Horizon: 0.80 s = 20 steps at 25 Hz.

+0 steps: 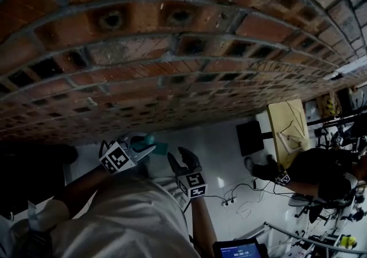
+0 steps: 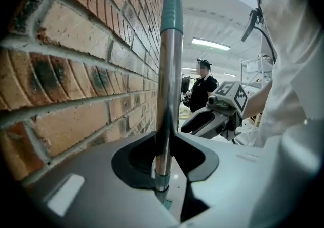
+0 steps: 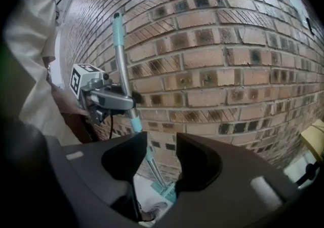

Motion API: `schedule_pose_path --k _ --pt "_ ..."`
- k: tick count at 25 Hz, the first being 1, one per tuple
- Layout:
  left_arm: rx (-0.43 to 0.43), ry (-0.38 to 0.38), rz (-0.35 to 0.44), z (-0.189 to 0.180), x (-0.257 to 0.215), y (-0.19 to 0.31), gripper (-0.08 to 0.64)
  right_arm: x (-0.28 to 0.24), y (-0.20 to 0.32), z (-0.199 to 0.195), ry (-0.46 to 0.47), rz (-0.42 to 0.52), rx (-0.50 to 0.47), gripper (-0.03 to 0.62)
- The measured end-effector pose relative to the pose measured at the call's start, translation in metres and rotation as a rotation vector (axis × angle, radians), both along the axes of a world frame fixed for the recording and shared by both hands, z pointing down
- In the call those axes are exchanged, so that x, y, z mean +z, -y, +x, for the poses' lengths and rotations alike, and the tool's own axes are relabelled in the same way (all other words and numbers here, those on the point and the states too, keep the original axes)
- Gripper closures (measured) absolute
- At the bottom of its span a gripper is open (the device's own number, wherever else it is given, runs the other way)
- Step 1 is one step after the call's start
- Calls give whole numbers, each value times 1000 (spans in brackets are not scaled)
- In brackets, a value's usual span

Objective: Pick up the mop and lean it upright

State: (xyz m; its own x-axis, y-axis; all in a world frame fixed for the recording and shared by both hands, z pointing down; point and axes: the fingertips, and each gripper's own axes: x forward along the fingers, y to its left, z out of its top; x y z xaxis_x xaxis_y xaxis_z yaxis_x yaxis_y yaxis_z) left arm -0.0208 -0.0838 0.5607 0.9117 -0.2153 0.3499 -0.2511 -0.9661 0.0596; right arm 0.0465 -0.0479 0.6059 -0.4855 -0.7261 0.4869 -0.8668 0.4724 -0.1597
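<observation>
The left gripper [image 1: 142,147], forearm stretched fwd toward the brick wall [image 1: 172,50], is clamped on the mop [image 2: 169,85] at its metal pole, below the teal grip [image 2: 172,9]. The mop stands approx. upright just beside the wall, w/ its teal mop head [image 3: 164,190] down on the floor at the wall's foot; whether the pole touches the brick can't be told. The right gripper [image 1: 184,160] is held just beside the left one, pointing at the wall, jaws apart and pressing on nothing; the pole shows beyond the gap. The white floor [image 1: 218,142] has cables [image 1: 241,191] on it. Off to the right are a wooden board [image 1: 289,128] and another person [image 1: 312,168] in dark clothes.
</observation>
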Motion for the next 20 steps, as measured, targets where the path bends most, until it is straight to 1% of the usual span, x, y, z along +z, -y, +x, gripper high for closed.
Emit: schedule_pose_path --k 5,11,20 --pt "-32 35 -7 -10 24 8 442 4 3 8 5 -13 23 410" --pt "-53 99 -27 -21 58 9 442 6 5 15 11 -20 37 411" --pt "-109 163 -61 -33 91 20 442 8 8 16 11 -34 35 413"
